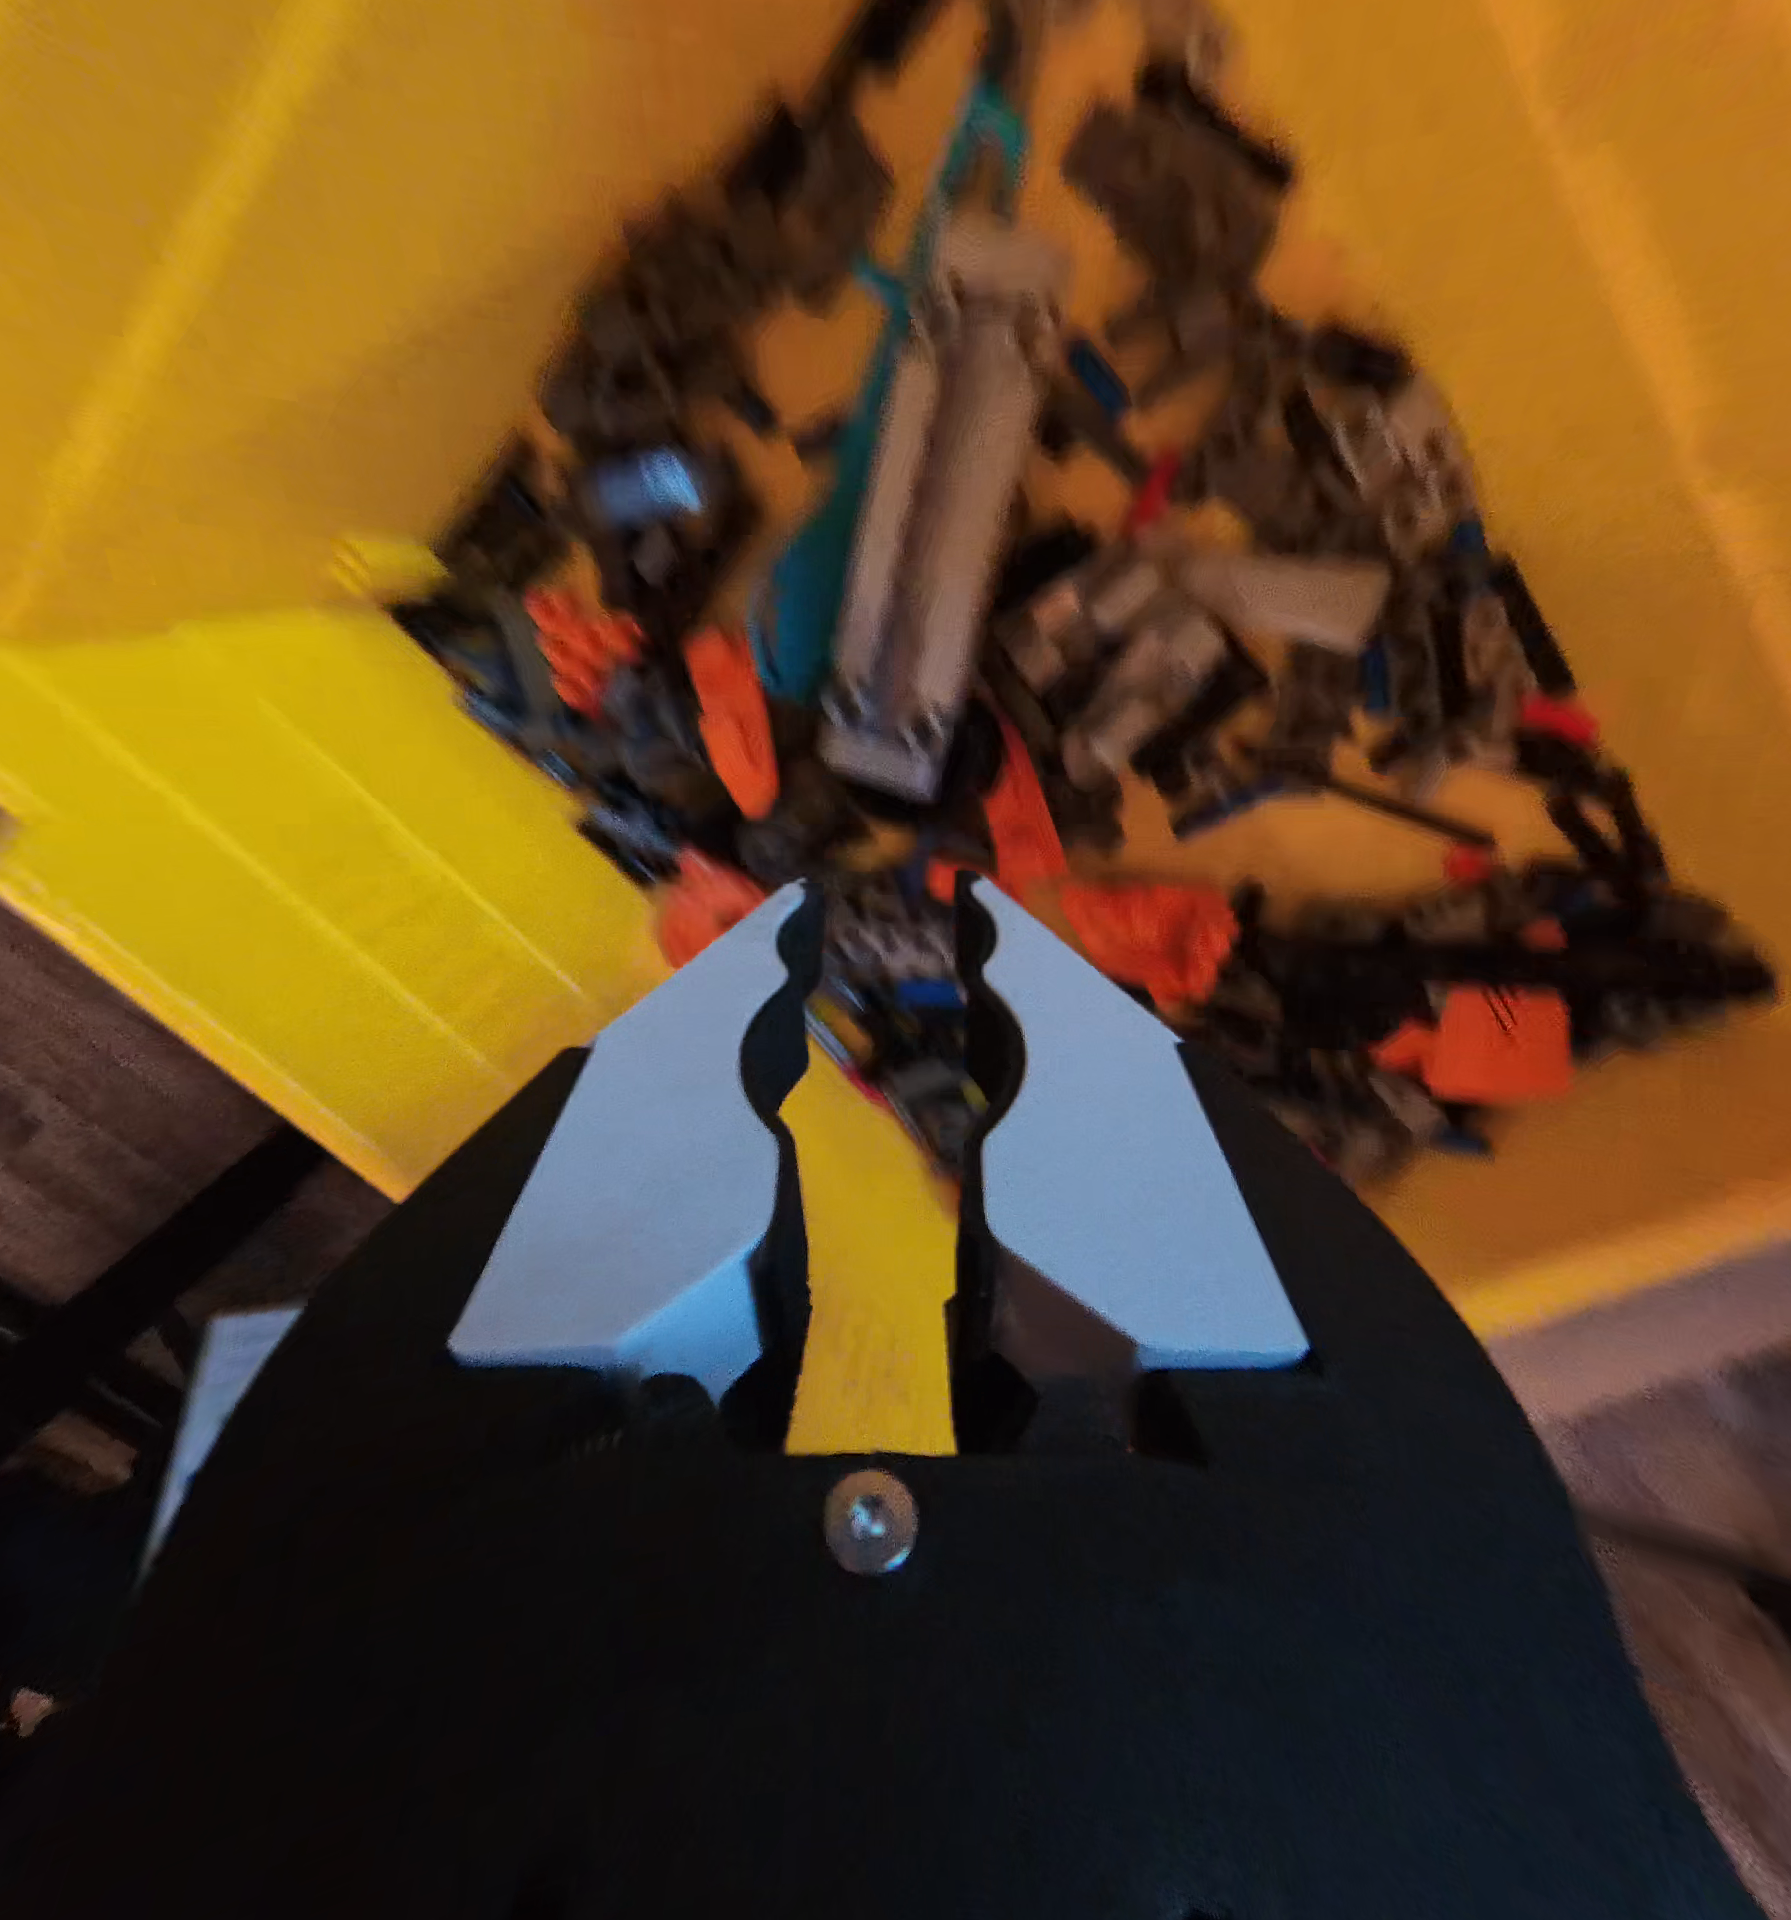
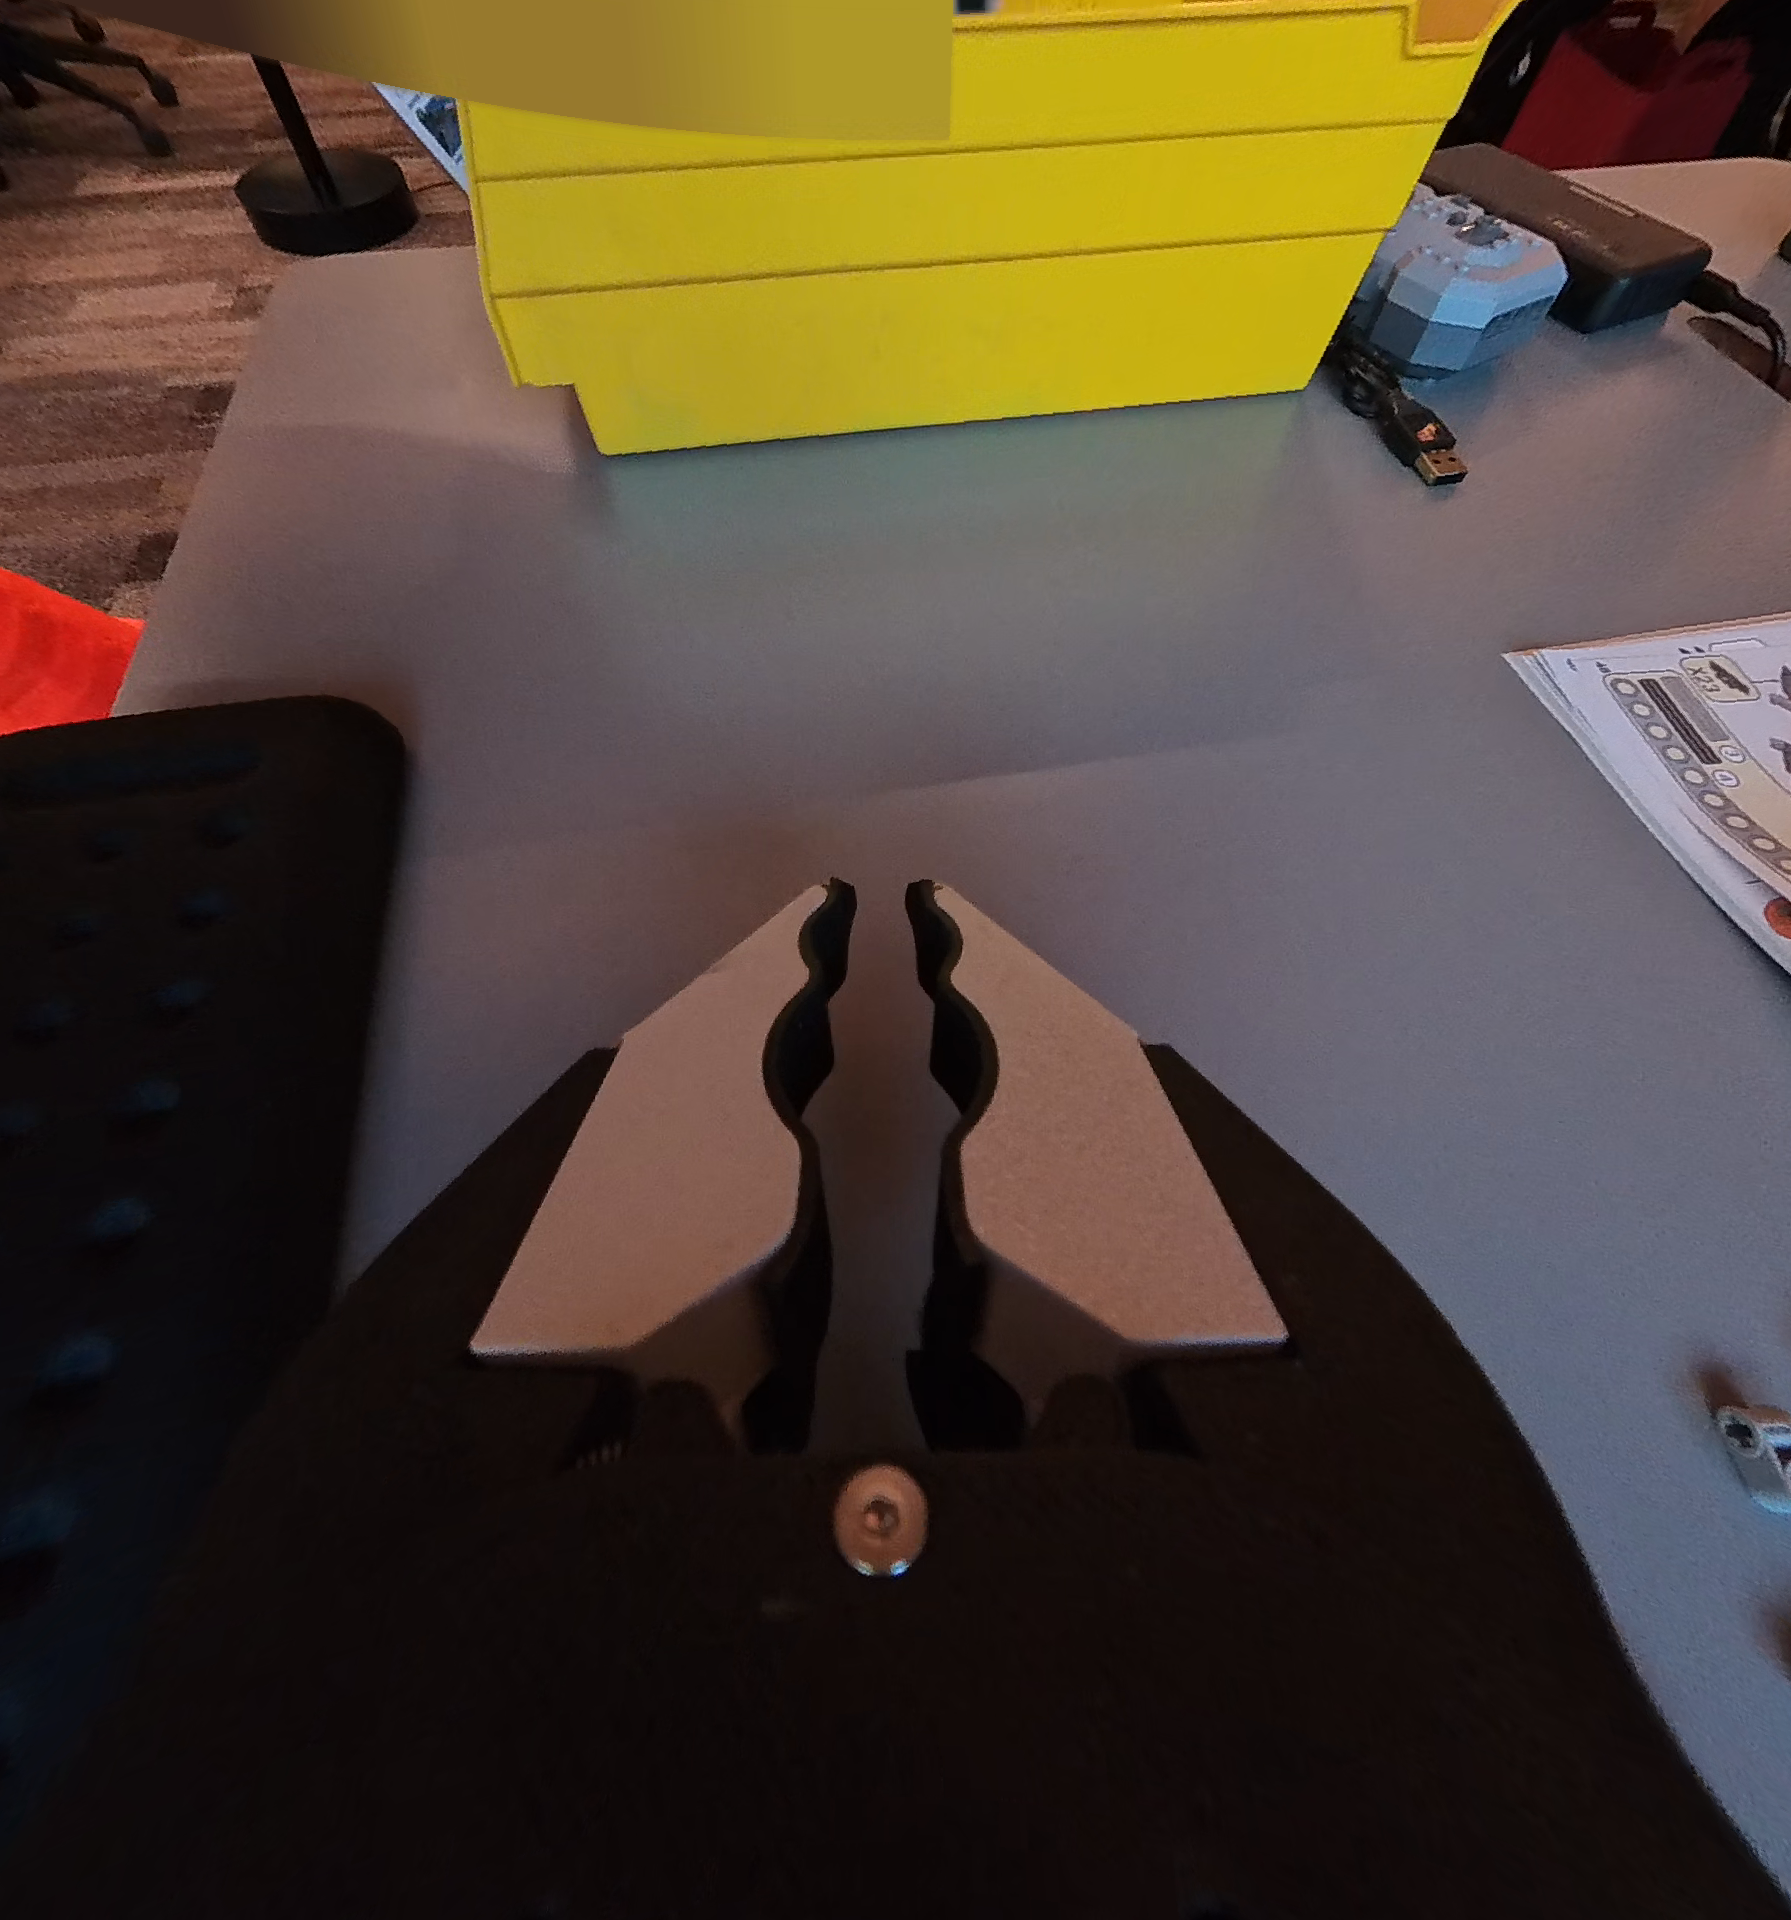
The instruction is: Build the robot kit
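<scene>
My left gripper (image 1: 886,888) is open and empty. It hovers over the near rim of a yellow bin (image 1: 247,312) and points down into it. The view is blurred. The bin holds a pile of small building pieces (image 1: 1182,644), mostly black, with a long grey piece (image 1: 932,561) and orange pieces (image 1: 735,717) nearest the fingertips. My right gripper (image 2: 878,888) is slightly open and empty, low over the grey table (image 2: 1078,644). The same yellow bin (image 2: 922,281) stands ahead of it, well apart.
A black perforated plate (image 2: 143,1039) lies left of the right gripper. A printed booklet (image 2: 1722,790) and small tan pieces (image 2: 1774,1455) lie at the right. A grey block unit (image 2: 1462,281), a black adapter (image 2: 1566,229) and a USB cable (image 2: 1410,426) sit beside the bin. The left gripper's tips are roughly 35 cm from the right gripper's.
</scene>
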Demonstrator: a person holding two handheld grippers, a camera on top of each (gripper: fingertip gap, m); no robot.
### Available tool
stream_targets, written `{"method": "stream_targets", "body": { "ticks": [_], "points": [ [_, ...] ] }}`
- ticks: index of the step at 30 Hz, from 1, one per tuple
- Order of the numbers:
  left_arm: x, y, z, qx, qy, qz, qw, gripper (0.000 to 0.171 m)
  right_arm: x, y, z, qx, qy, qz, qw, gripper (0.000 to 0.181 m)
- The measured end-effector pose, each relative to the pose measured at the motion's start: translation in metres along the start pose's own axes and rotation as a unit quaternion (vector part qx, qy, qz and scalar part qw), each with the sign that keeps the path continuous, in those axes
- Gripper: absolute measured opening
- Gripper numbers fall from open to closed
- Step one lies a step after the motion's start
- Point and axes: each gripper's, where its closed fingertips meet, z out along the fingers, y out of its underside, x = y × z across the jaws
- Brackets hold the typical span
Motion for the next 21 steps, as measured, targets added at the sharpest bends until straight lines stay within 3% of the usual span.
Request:
{"method": "stream_targets", "body": {
  "ticks": [3, 6, 10, 14, 21],
  "points": [
    [0.030, 0.052, -0.004, -0.084, 0.092, -0.025, 0.992, 0.035, -0.001, 0.001, 0.001, -0.004, -0.005, 0.000, 1.000, 0.012],
    [0.043, 0.079, 0.000, -0.108, 0.105, -0.008, 0.989, 0.035, -0.001, 0.001, 0.002, -0.006, -0.008, -0.002, 1.000, 0.012],
    [0.049, 0.088, 0.005, -0.115, 0.072, 0.016, 0.991, 0.038, -0.002, 0.001, 0.002, -0.007, -0.006, -0.006, 1.000, 0.012],
    [0.058, 0.092, 0.013, -0.123, 0.074, -0.010, 0.990, 0.053, -0.002, 0.003, 0.002, -0.012, -0.001, -0.011, 1.000, 0.012],
    [0.059, 0.090, 0.011, -0.101, 0.060, -0.042, 0.992, 0.048, -0.001, 0.003, 0.002, -0.011, -0.007, -0.003, 1.000, 0.011]
  ]
}}
